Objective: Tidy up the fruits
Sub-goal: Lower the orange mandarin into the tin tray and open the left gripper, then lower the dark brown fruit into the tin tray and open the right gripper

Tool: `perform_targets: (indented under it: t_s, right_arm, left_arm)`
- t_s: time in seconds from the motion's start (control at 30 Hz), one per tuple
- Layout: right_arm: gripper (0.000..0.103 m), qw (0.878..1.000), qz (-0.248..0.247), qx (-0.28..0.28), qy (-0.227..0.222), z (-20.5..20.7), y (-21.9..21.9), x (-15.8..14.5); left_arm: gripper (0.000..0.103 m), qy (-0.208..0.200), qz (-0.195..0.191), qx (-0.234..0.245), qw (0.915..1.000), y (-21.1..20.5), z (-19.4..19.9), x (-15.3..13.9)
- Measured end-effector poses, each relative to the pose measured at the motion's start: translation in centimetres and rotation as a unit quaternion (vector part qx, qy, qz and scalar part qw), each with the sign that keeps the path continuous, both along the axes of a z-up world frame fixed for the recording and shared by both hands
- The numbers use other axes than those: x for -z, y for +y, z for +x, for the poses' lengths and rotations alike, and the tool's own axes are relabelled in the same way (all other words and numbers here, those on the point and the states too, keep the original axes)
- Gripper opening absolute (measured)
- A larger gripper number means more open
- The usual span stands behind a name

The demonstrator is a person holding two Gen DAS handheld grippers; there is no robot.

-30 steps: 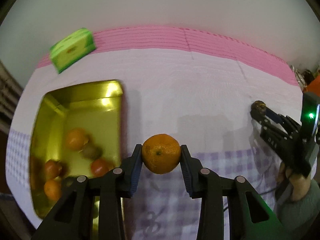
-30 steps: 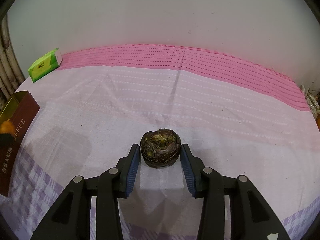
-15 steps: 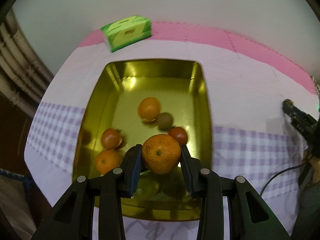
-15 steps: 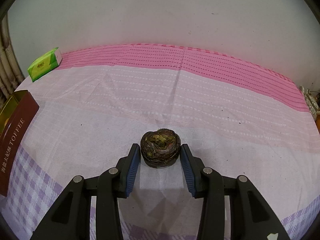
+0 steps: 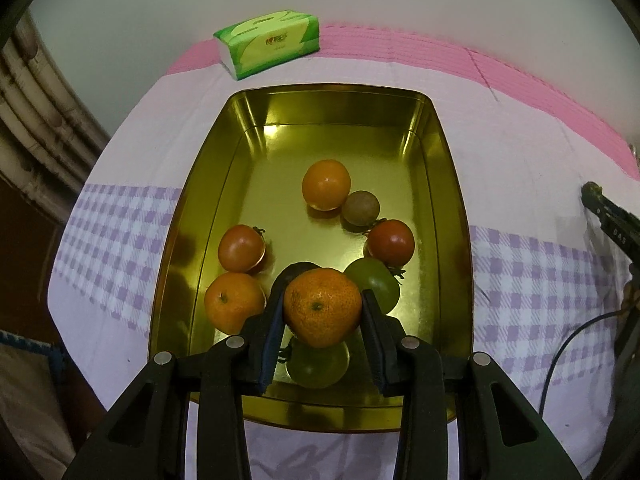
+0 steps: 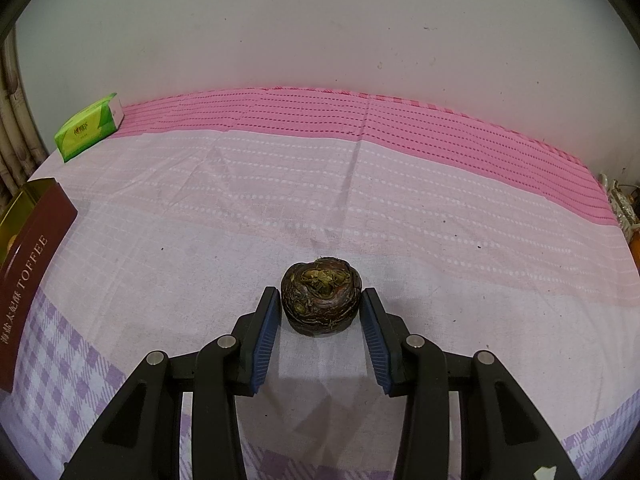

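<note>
My left gripper [image 5: 322,312] is shut on an orange tangerine [image 5: 322,306] and holds it above the near end of a gold tin tray [image 5: 452,184]. In the tray lie two more tangerines [image 5: 326,184], two red tomatoes [image 5: 241,248], two green fruits [image 5: 374,284] and a brown round fruit [image 5: 361,208]. My right gripper [image 6: 319,307] is shut on a dark brown knobbly fruit [image 6: 320,304], close over the cloth. It shows at the right edge of the left wrist view [image 5: 608,216].
A green tissue pack [image 5: 268,42] lies beyond the tray by the wall; it also shows in the right wrist view [image 6: 88,128]. The tin's brown "TOFFEE" side [image 6: 28,276] is at the left there. A pink and lilac checked cloth [image 6: 360,200] covers the table. A cable [image 5: 568,344] runs at right.
My left gripper has swung left with the tangerine, from over the cloth to over the tray's near end. My right gripper has kept still with the brown fruit.
</note>
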State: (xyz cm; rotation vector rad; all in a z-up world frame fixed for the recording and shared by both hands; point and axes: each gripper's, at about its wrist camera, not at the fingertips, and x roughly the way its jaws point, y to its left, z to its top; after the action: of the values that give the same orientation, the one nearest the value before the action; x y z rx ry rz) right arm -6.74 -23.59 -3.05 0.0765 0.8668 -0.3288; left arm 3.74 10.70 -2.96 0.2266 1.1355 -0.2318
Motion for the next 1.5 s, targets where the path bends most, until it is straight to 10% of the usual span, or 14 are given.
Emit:
perform_targets:
  t_s: [1.5]
  right_arm:
    - [0.037,1.0,-0.02,-0.009,0.004,0.3,0.5,0.0]
  left_arm:
    - [0.053,-0.002,-0.005,0.017,0.9998,0.4,-1.5,-0.4]
